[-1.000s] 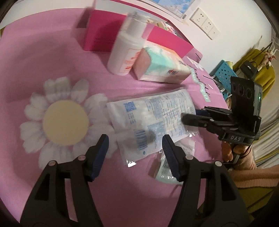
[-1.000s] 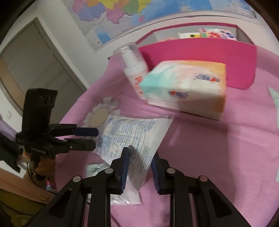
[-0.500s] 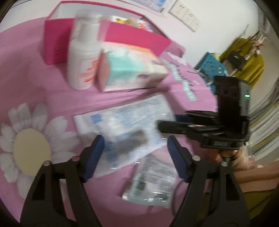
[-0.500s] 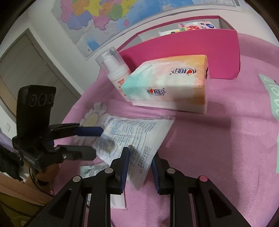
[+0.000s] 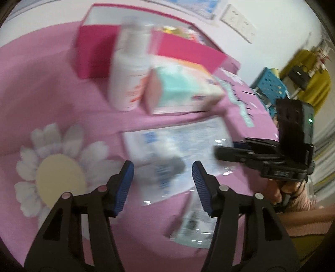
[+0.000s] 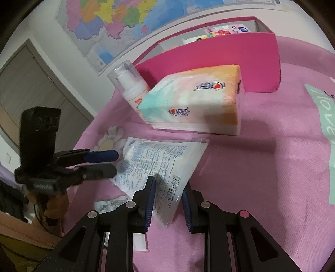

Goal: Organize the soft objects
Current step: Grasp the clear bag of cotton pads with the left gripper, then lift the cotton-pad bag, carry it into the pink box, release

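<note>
On the pink cloth [image 6: 261, 167] lies a printed plastic packet [image 6: 159, 159] — the right gripper [image 6: 167, 200] straddles its corner, grip uncertain; the left gripper [image 5: 161, 180], just narrowing, hovers unclenched above it.

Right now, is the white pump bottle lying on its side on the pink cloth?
No, the white pump bottle stands upright on the pink cloth, right beside the pastel tissue pack.

A coloured map [image 6: 117, 18] hangs on the white wall [image 6: 52, 31], beside a grey-brown door [image 6: 31, 83]; white wall switches [image 5: 238, 23] sit further along. A blue perforated crate [image 5: 270, 83] stands near something draped in mustard-yellow cloth [image 5: 314, 83].
</note>
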Tool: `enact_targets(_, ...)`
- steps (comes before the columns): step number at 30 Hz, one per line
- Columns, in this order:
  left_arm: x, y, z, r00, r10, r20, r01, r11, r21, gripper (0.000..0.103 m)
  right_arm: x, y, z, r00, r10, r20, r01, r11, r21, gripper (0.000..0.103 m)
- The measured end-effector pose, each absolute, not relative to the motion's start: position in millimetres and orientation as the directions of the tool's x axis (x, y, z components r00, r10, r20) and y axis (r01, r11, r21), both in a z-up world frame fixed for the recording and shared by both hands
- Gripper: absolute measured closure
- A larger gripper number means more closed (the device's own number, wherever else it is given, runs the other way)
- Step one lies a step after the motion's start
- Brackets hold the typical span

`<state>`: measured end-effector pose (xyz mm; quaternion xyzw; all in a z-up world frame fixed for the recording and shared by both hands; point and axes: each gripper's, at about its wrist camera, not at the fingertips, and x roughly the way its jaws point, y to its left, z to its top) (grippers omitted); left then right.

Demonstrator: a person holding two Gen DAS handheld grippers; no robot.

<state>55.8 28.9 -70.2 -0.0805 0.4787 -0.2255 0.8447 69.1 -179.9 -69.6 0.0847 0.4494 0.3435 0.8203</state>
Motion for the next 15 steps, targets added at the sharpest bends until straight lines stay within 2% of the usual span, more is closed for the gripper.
enact_targets(5,58.6,26.9,-74.7,0.392,-0.523,-0.757,0.342,0.846,-0.408,0.036,69.6,-179.3,-69.7,0.359,0.642,-0.677,-0.484,0.749,0.453,0.079)
enact_targets(7,60.7,25.5,-74.6,0.381,-0.547,-0.746,0.351,0.832,-0.43,0.026,70.2,-180.3,-69.8,0.361,0.644,-0.675,-0.481,0.748,0.457,0.079)
enact_targets(8,62.3,24.4,-74.8,0.375,-0.556,-0.742,0.354,0.825,-0.44,0.025,70.7,-180.7,-69.8,0.361,0.644,-0.674,-0.48,0.748,0.458,0.079)
enact_targets(13,65.5,13.1,-75.4,0.353,-0.595,-0.722,0.369,0.798,-0.477,0.024,69.6,-180.8,-68.9,0.369,0.647,-0.667,-0.483,0.747,0.457,0.079)
enact_targets(15,64.2,7.3,-73.8,0.364,-0.577,-0.732,0.373,0.81,-0.453,0.024,69.8,-182.5,-68.9,0.376,0.644,-0.666,-0.481,0.75,0.453,0.079)
